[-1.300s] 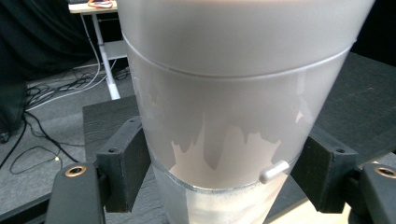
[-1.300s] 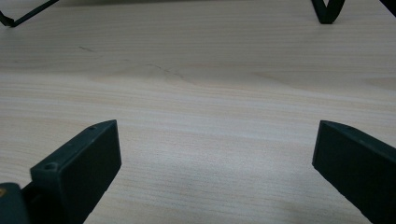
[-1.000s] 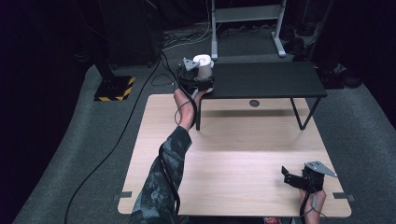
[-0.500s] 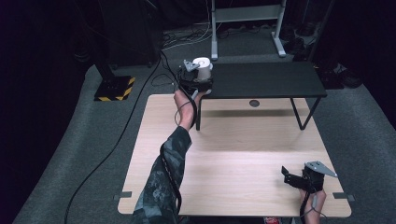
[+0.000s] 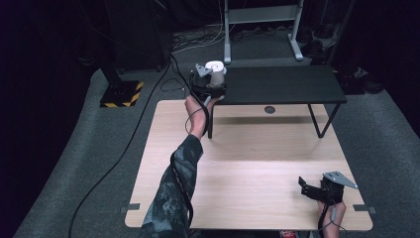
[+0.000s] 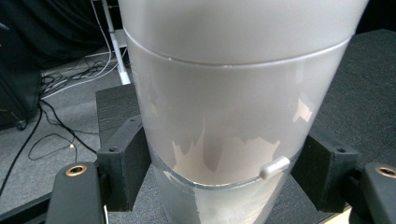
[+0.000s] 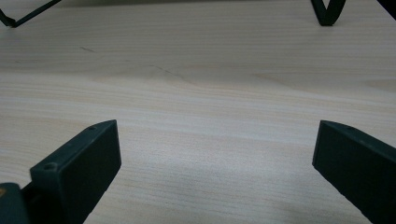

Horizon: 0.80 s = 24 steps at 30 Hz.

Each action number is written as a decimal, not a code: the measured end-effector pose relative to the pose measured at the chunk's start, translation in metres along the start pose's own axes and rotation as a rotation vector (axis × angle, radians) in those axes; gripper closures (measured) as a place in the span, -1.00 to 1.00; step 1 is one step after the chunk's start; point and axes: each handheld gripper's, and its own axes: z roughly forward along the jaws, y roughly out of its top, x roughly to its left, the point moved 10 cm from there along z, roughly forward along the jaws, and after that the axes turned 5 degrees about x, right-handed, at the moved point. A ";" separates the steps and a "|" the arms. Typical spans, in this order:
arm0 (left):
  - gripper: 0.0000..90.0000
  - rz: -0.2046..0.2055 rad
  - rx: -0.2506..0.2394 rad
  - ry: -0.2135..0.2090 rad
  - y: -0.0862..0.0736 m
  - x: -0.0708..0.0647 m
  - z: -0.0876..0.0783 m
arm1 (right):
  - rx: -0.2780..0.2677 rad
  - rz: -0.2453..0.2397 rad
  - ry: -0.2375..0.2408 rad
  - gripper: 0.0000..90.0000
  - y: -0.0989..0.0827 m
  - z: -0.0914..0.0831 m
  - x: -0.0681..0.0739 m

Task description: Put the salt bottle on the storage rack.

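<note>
Left gripper (image 5: 210,85) clamps white cup (image 6: 233,93), no label; right gripper (image 5: 317,191) wide, empty.

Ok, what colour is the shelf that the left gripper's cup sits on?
Black, a matte dark top on the shelf, clearest in the high view under the whitish cup.

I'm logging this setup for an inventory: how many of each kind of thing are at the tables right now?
Wooden table: 1
Black raised table: 1
White cylindrical container, held in the left tool: 1
Handheld tools, the left one and the open right tool: 2
Total: 5
</note>
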 end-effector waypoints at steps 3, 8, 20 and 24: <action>-0.41 0.000 0.008 0.000 0.001 0.000 0.000 | 0.001 -0.002 -0.002 -1.00 0.000 0.000 0.000; -0.43 -0.002 0.003 -0.025 0.000 0.003 -0.001 | -0.001 -0.001 0.001 -1.00 0.000 0.000 0.000; -1.00 0.036 0.017 -0.030 -0.044 0.005 -0.037 | -0.006 0.008 0.002 -1.00 -0.001 0.000 -0.001; -1.00 0.055 0.031 -0.009 -0.072 0.009 -0.051 | -0.005 0.008 -0.003 -1.00 0.000 0.000 -0.001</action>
